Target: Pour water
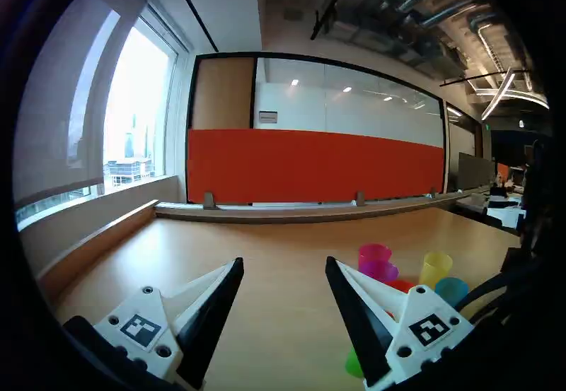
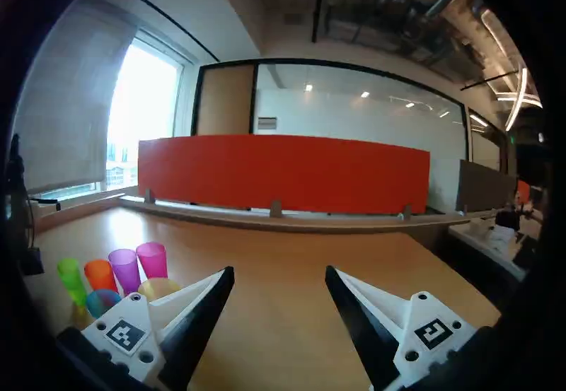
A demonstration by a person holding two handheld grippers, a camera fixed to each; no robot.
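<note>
Cups [image 1: 380, 271] on desk [image 1: 283, 242], both tools empty.
Left gripper [image 1: 283, 260] has its jaws spread wide with nothing between them; right gripper [image 2: 278, 269] stands the same, parted and empty. In the left gripper view the cups stand grouped just beside the right-hand finger, pink cup [image 1: 373, 252] and yellow cup [image 1: 435, 265] at the rear, green cup [image 1: 352, 364] nearest. In the right gripper view the group sits low at left, beside the left-hand finger. Orange partition [image 1: 311, 165] lines the desk's far edge.
</note>
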